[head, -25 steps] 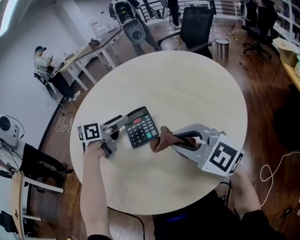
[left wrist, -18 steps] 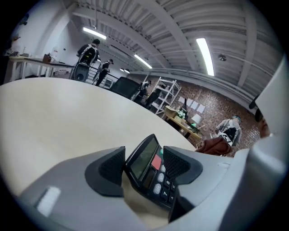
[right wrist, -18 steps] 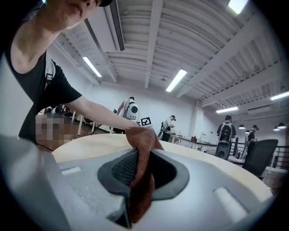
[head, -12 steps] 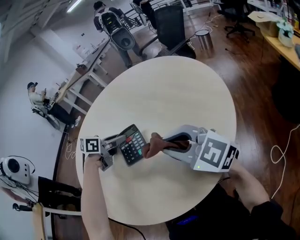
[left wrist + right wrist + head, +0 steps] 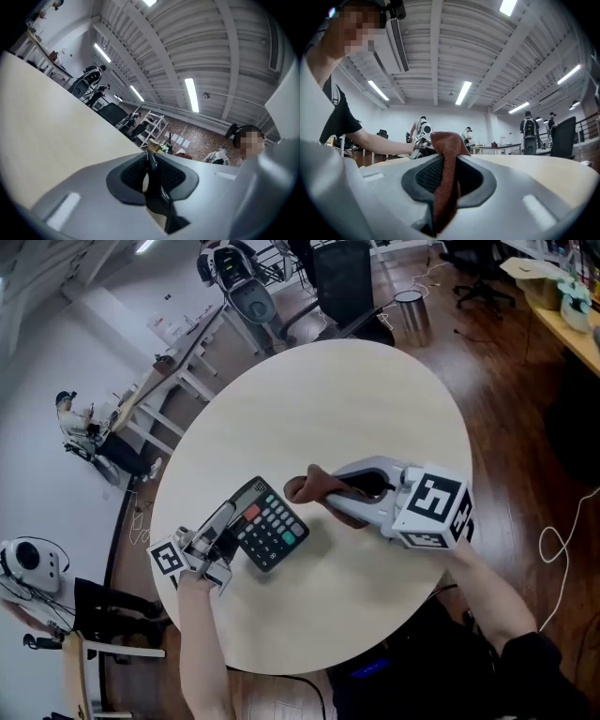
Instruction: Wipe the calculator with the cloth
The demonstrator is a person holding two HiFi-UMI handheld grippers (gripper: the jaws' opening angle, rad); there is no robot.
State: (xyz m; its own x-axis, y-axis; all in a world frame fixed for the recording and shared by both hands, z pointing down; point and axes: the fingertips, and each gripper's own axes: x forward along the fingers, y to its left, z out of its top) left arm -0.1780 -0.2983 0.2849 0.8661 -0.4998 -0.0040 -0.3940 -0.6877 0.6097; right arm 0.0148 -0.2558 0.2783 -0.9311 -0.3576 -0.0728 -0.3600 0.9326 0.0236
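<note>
A dark calculator (image 5: pixel 272 526) with red and green keys lies slanted on the round pale table (image 5: pixel 366 399). My left gripper (image 5: pixel 228 529) grips its left edge. In the left gripper view the jaws, which have just been closing, are shut (image 5: pixel 149 159) on a thin dark plate, the calculator's edge (image 5: pixel 153 192). My right gripper (image 5: pixel 330 489) is shut on a brown cloth (image 5: pixel 305 486), which hangs just past the calculator's upper right corner. In the right gripper view the cloth (image 5: pixel 442 138) bulges out between the shut pads, with the left gripper visible beyond it.
A black office chair (image 5: pixel 342 277) and a metal bin (image 5: pixel 411 310) stand past the table's far edge. Desks and a seated person (image 5: pixel 73 418) are at the far left. A white cable (image 5: pixel 561 545) lies on the wooden floor at right.
The left jaws closed on the calculator's left edge and the calculator swung round with them. The right gripper carried the cloth from the calculator's right side up to its far corner.
</note>
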